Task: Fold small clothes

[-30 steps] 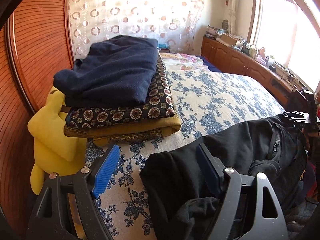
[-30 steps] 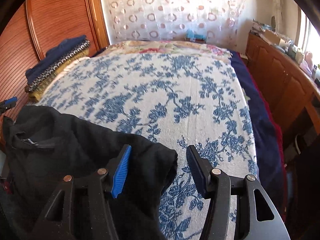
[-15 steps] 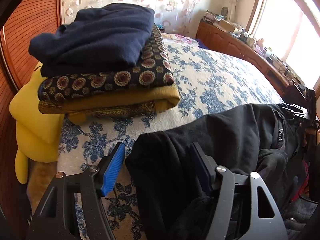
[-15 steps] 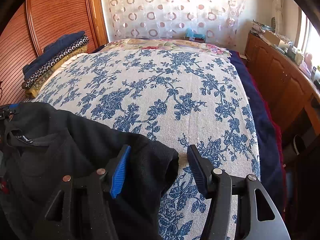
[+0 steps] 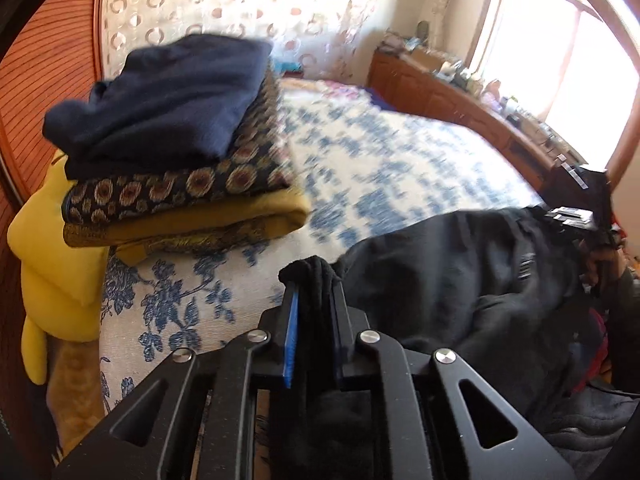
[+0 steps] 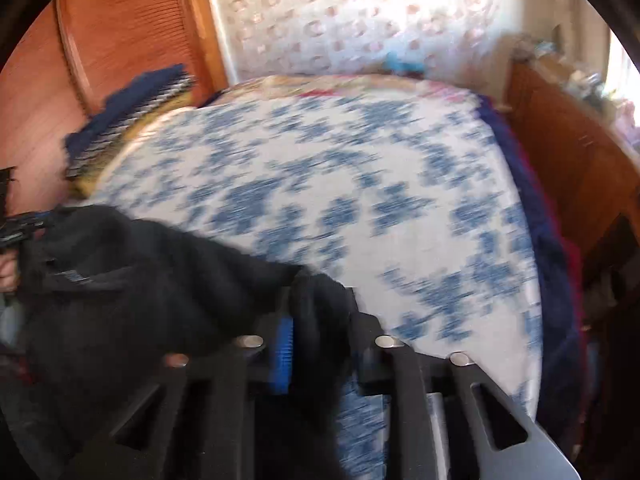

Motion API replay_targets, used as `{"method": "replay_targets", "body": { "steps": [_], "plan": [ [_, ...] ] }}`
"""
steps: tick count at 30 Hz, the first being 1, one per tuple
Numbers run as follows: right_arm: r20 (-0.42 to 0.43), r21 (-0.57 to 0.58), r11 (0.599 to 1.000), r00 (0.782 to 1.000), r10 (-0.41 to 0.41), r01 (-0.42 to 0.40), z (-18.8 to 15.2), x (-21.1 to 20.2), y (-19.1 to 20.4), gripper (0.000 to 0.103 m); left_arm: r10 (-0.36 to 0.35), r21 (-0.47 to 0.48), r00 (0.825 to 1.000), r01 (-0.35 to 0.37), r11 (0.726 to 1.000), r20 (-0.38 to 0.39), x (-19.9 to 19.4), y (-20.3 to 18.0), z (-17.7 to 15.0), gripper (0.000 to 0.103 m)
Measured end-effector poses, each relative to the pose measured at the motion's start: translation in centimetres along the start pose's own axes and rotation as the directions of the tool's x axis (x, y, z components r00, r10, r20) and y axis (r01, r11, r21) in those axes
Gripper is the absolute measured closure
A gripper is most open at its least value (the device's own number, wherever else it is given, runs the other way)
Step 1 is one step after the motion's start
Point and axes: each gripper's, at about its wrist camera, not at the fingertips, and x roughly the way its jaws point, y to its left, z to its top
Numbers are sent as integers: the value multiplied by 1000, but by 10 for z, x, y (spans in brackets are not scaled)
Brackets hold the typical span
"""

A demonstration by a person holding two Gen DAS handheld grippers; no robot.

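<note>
Left tool (image 5: 314,292): jaws closing, nearly together, with a bunched fold of the black garment (image 5: 460,276) pinched between the blue pad and the opposite finger; a small wad of cloth pokes out past the tips. Right tool (image 6: 320,304): jaws likewise closing on another edge of the same garment, fabric filling the gap and covering most of the right-hand finger. The garment lies at the near edge of the bed (image 5: 384,168), on the blue-flowered white bedspread, stretched between the two tools; its lower part runs out of both views, so its overall shape cannot be made out. A small label near its collar shows in the right wrist view but is unreadable. Both views are motion-blurred, the right one heavily: bedspread pattern smeared, far-wall curtain soft. Stack of folded textiles (image 5: 172,136) sits at the bed's far left corner, dark blue piece on top, patterned and mustard layers beneath, a yellow cushion (image 5: 56,264) just beside it against the wooden panel. Wooden cabinet (image 5: 460,100) along the window side carries clutter too small to identify.
</note>
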Motion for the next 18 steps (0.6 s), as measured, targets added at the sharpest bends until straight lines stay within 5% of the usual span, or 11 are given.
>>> {"method": "replay_targets", "body": {
  "steps": [5, 9, 18],
  "plan": [
    [81, -45, 999, 997, 12, -8, 1, -36, 20, 89, -31, 63, 993, 24, 998, 113, -45, -31, 13, 90],
    [227, -65, 998, 974, 22, -7, 6, -101, 35, 89, -71, 127, 976, 45, 991, 206, -85, -56, 24, 91],
    [474, -98, 991, 880, -36, 94, 14, -235, 56, 90, -115, 179, 890, 38, 983, 441, -177, -87, 52, 91]
  ]
}}
